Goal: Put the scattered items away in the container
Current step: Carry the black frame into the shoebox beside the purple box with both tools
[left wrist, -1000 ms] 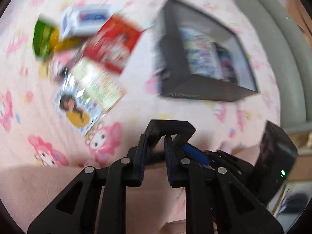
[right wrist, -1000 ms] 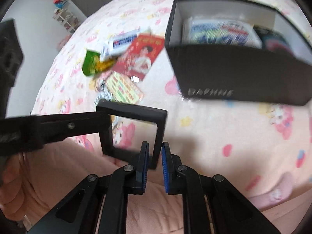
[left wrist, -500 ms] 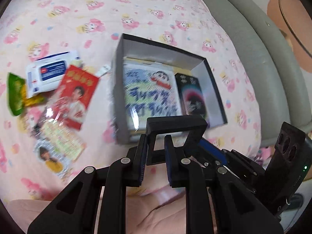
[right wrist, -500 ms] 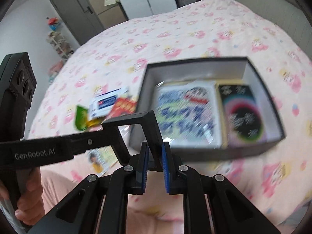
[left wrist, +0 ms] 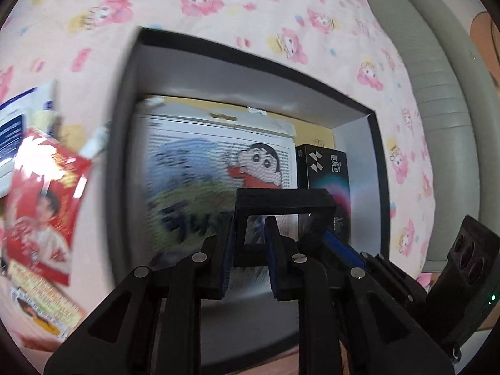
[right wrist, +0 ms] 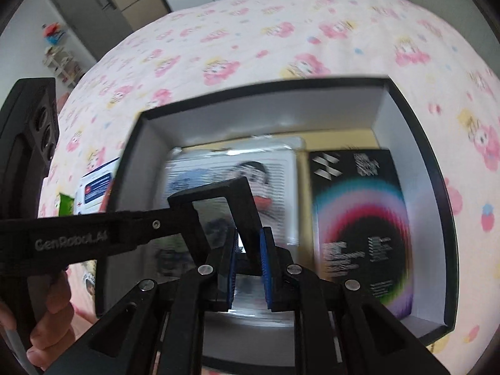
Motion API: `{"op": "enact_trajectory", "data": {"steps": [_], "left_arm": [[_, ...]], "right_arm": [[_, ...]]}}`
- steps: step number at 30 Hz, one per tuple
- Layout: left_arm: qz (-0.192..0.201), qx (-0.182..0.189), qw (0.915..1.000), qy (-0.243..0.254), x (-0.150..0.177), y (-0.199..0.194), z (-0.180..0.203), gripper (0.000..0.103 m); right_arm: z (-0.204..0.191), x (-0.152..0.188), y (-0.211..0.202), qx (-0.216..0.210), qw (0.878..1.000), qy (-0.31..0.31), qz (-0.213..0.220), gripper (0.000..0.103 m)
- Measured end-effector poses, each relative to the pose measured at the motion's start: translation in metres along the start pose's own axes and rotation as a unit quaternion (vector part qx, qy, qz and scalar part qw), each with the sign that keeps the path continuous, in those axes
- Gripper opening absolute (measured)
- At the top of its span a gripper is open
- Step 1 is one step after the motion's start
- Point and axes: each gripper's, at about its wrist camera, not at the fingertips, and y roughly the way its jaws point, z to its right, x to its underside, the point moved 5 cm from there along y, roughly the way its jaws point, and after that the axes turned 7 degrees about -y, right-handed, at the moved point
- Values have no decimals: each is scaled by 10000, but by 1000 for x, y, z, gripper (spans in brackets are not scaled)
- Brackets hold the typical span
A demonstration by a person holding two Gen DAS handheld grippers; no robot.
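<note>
A black rectangular frame [left wrist: 284,200] with a see-through middle hangs over the open black box [left wrist: 250,56]. My left gripper [left wrist: 248,237] is shut on the frame's near side. My right gripper [right wrist: 248,243] is shut on another edge of the same frame [right wrist: 240,193]. The left gripper [right wrist: 168,222] reaches in from the left in the right wrist view. Inside the box [right wrist: 415,143] lie a cartoon-printed packet [left wrist: 203,162] and a black Smart Devil carton [left wrist: 325,168]. A red packet [left wrist: 43,212] and a white-and-blue packet [left wrist: 12,131] lie left of the box.
Everything rests on a pink cartoon-print bedsheet [left wrist: 218,6]. A green packet [right wrist: 66,206] lies by the white-and-blue one [right wrist: 97,187]. A grey padded headboard [left wrist: 437,93] runs along the right. A hand [right wrist: 47,318] holds the left gripper. A door and cabinets [right wrist: 84,15] stand far behind.
Both grippers carried the black frame from near the scattered packets to above the box, which now fills both views. Both stayed shut on the frame.
</note>
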Motion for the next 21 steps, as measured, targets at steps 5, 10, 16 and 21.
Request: {"op": "enact_trajectory", "data": {"steps": [5,10,16,21], "left_arm": [[-342,82,9994,74,2,41,23,17],[-308,311,9988,233,0,38,32,22],[-266,254,9985,403,20,27,29,22],[-464,106,9977,493,34,40,37,22]], "right_arm": [[39,6,-4,71,9988,455,146,13],[66,11,-2,3,9953,967,65,13],[66,15,-18,3,9956,911,213,13],[68,28,-13,-70,9944,1058,-10,13]]}}
